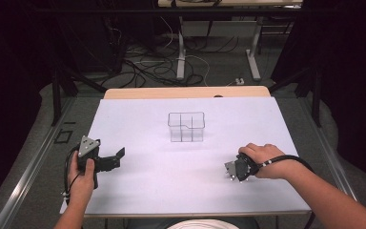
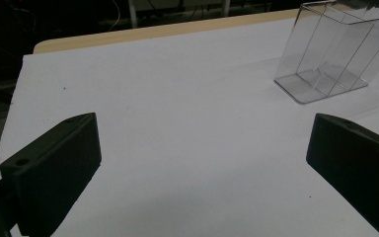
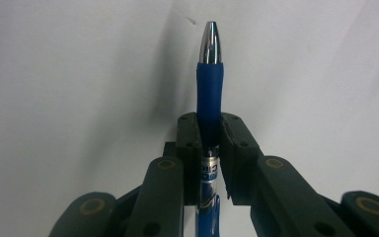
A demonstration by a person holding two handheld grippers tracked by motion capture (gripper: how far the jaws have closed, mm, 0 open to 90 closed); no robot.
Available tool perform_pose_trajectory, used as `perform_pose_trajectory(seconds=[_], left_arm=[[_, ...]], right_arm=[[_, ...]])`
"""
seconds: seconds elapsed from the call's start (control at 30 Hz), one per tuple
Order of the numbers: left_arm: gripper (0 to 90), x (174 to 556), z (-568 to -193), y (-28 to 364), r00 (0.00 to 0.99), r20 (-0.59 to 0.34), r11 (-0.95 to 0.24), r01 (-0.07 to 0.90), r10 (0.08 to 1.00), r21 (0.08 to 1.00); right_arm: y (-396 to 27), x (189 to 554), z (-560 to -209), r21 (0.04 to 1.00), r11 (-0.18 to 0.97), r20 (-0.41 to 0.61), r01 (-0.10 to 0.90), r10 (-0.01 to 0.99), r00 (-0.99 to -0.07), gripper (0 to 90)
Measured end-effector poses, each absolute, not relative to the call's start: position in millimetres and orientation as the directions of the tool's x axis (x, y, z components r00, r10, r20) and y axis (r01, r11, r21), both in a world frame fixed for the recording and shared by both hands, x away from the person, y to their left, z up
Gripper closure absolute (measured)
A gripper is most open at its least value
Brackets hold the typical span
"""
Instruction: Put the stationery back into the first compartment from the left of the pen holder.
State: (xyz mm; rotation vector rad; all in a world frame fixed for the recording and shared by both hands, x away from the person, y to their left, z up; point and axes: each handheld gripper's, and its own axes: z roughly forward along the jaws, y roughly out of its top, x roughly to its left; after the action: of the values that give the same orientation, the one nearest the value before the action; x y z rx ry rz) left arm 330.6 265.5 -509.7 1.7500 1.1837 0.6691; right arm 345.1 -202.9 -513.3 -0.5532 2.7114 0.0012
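Left gripper (image 1: 116, 156) rests on the white table (image 1: 181, 181), jaws spread wide, nothing between. Mid-table stands a clear divided box (image 1: 186, 127), open path all round. Right gripper (image 1: 229, 171) pinches a blue pen (image 3: 209, 84), silver tip pointing out past the jaws.

claw (image 2: 202, 163) jaws wide | clear box (image 2: 330, 54) beyond | white table (image 2: 177, 98)
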Motion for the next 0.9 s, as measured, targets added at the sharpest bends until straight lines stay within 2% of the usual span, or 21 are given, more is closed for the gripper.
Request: perform_pose_trajectory(seconds=[0.2, 0.5, 0.6, 0.7, 0.9], left_arm=[[0.2, 331, -510, 266, 0.397, -0.045, -0.145, 0.434, 0.917, 0.889], [0.2, 331, -510, 265, 0.397, -0.047, -0.144, 0.438, 0.917, 0.888], [0.2, 331, -510, 266, 0.397, -0.048, -0.143, 0.438, 0.917, 0.887], [0.2, 331, -510, 266, 0.397, -0.047, -0.144, 0.439, 0.917, 0.887], [0.2, 331, -510, 266, 0.396, -0.048, -0.144, 0.439, 0.917, 0.887]], right_arm=[[-201, 345, -509, -0.073, 0.92, -0.449, -0.385, -0.375, -0.811, 79.8], [-199, 346, -495, -0.039, 0.931, -0.58, -0.363, -0.317, -0.751, 79.7], [-199, 348, -491, 0.013, 0.929, -0.657, -0.371, -0.272, -0.703, 79.8], [-198, 348, -485, 0.018, 0.928, -0.708, -0.372, -0.251, -0.66, 79.8], [-194, 347, -473, 0.096, 0.928, -0.762, -0.36, -0.164, -0.626, 79.8]])
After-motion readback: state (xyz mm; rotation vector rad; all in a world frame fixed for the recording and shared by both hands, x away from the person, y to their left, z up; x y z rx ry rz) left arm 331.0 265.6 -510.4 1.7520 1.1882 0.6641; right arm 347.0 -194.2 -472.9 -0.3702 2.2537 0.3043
